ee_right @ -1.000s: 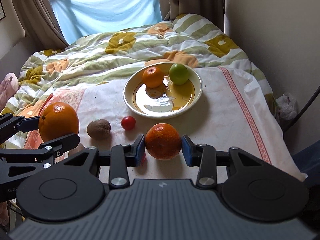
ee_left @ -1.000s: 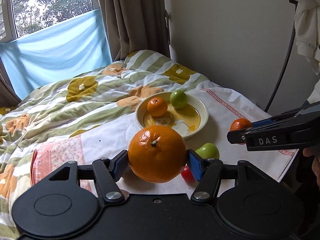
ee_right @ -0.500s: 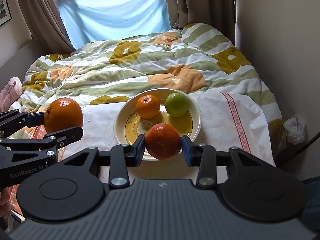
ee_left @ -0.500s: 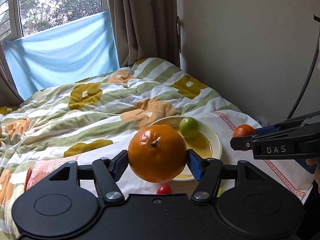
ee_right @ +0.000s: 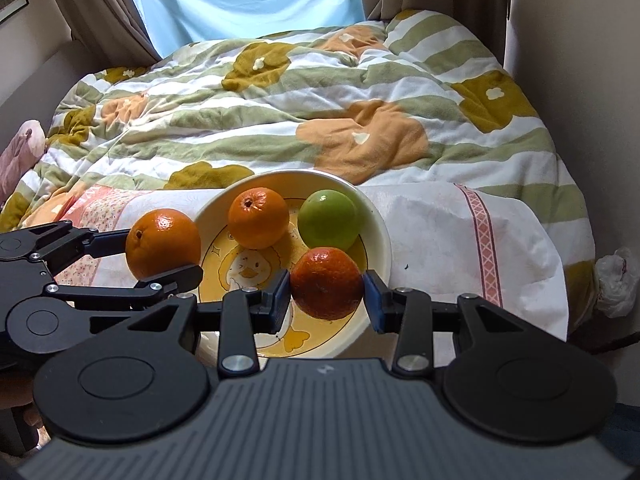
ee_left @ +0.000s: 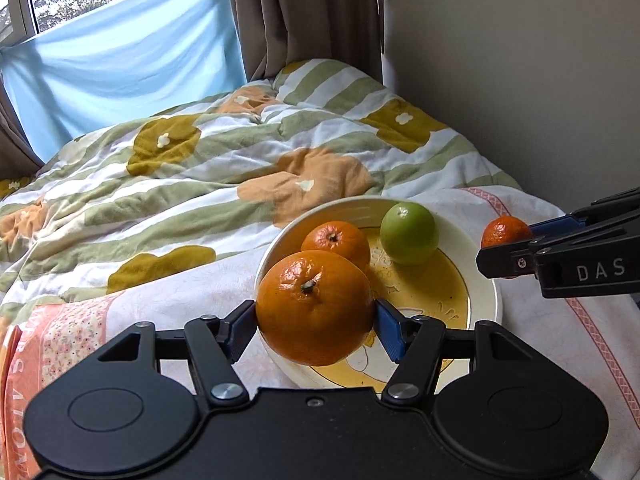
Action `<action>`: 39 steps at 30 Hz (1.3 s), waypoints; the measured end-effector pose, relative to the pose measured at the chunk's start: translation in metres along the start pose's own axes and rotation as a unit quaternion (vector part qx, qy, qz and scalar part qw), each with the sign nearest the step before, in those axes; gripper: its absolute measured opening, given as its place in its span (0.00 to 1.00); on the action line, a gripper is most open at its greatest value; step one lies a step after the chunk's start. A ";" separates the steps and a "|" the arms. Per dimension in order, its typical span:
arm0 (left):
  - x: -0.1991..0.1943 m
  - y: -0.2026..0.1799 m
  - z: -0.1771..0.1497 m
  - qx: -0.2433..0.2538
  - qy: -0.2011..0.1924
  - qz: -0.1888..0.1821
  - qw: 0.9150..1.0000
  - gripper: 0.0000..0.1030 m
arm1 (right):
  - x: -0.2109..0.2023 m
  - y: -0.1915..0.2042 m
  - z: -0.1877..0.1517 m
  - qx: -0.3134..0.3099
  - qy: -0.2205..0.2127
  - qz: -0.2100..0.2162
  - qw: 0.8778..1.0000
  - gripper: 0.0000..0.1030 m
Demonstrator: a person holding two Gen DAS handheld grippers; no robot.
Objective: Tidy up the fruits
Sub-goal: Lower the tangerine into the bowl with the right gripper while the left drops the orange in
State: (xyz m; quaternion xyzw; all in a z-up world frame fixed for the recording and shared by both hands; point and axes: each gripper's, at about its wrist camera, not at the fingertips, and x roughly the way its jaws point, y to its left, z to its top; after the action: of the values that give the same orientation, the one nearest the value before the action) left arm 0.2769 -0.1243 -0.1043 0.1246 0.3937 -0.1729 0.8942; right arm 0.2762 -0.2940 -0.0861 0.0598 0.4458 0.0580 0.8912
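Note:
A cream and yellow plate (ee_left: 474, 272) (ee_right: 380, 224) lies on a white cloth on the bed. In it sit a small orange (ee_left: 335, 239) (ee_right: 258, 218) and a green apple (ee_left: 408, 233) (ee_right: 328, 220). My left gripper (ee_left: 315, 320) is shut on a large orange (ee_left: 315, 307) (ee_right: 162, 242), held over the plate's left rim. My right gripper (ee_right: 326, 294) is shut on a dark tangerine (ee_right: 326, 283) (ee_left: 505, 231), held over the plate's near right side.
A flowered, striped quilt (ee_left: 224, 160) covers the bed behind the plate. A wall (ee_left: 520, 60) runs along the right and curtains (ee_left: 300, 12) hang at the back. A white bag (ee_right: 616, 280) lies off the bed's right edge.
Both grippers have moved forward with their fruit, from above the loose fruit on the cloth to over the plate. The loose fruit has dropped out of view.

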 end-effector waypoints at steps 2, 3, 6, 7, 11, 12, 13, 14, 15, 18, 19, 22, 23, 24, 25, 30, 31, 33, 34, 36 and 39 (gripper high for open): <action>0.011 -0.003 -0.001 0.005 0.010 0.005 1.000 0.65 | 0.010 -0.003 0.001 0.000 0.009 0.004 1.000 0.53; 0.015 -0.004 -0.002 0.008 0.014 0.007 1.000 0.65 | 0.013 -0.005 0.001 0.000 0.012 0.005 1.000 0.53; 0.026 -0.008 -0.002 0.015 0.023 0.010 1.000 0.65 | 0.022 -0.009 0.002 -0.001 0.020 0.010 1.000 0.53; 0.029 -0.009 -0.002 0.019 0.026 0.011 0.999 0.65 | 0.024 -0.011 0.003 -0.002 0.022 0.010 1.000 0.53; 0.035 -0.017 -0.002 0.034 0.036 0.012 0.999 0.68 | 0.028 -0.013 0.003 -0.004 0.026 0.014 1.000 0.53; 0.032 -0.018 -0.003 0.037 0.030 0.013 0.999 0.73 | 0.029 -0.013 0.003 -0.005 0.027 0.014 1.000 0.53; 0.029 -0.019 -0.002 0.040 0.024 0.014 0.999 0.86 | 0.029 -0.013 0.003 -0.006 0.027 0.015 0.999 0.53; 0.025 -0.020 -0.002 0.042 0.017 0.015 0.999 0.94 | 0.028 -0.013 0.003 -0.006 0.027 0.017 0.999 0.53; 0.020 -0.020 -0.002 0.043 0.011 0.015 0.999 0.94 | 0.027 -0.014 0.003 -0.007 0.027 0.018 0.999 0.53; 0.012 -0.019 -0.002 0.038 0.015 0.013 0.999 0.94 | 0.026 -0.013 0.003 -0.013 0.028 0.021 0.999 0.53; 0.010 -0.018 -0.002 0.034 0.016 0.013 0.999 0.94 | 0.026 -0.013 0.003 -0.015 0.028 0.022 0.999 0.53; 0.002 -0.015 -0.003 0.016 0.019 0.006 1.000 0.94 | 0.026 -0.012 0.004 -0.025 0.026 0.027 0.999 0.53; -0.001 -0.015 -0.004 0.012 0.019 0.005 1.000 0.94 | 0.027 -0.011 0.004 -0.031 0.025 0.027 0.999 0.53; -0.003 -0.014 -0.004 0.010 0.019 0.005 1.000 0.94 | 0.028 -0.011 0.005 -0.035 0.024 0.027 0.999 0.53; -0.006 -0.014 -0.005 0.008 0.018 0.007 1.000 0.94 | 0.030 -0.010 0.005 -0.040 0.023 0.027 0.999 0.53; -0.015 -0.011 -0.005 0.000 0.014 0.012 1.000 0.94 | 0.043 -0.007 0.006 -0.059 0.024 0.030 0.998 0.53; -0.016 -0.010 -0.005 -0.002 0.013 0.012 1.000 0.94 | 0.047 -0.006 0.006 -0.063 0.026 0.030 0.997 0.53; -0.019 -0.009 -0.005 -0.003 0.011 0.016 1.000 0.94 | 0.052 -0.003 0.005 -0.070 0.030 0.030 0.997 0.53; -0.019 -0.008 -0.005 -0.004 0.011 0.016 1.000 0.94 | 0.054 -0.002 0.004 -0.074 0.031 0.030 0.996 0.53; -0.020 -0.006 -0.005 -0.005 0.010 0.019 1.000 0.94 | 0.057 0.000 0.002 -0.078 0.033 0.028 0.996 0.53; -0.019 -0.005 -0.007 -0.007 0.011 0.020 1.000 0.94 | 0.062 0.001 0.000 -0.080 0.039 0.026 0.996 0.53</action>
State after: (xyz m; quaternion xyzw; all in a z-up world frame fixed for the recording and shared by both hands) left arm 0.2582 -0.1222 -0.0950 0.1279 0.4020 -0.1509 0.8940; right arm 0.3135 -0.2835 -0.1345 -0.0020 0.4722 0.1190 0.8734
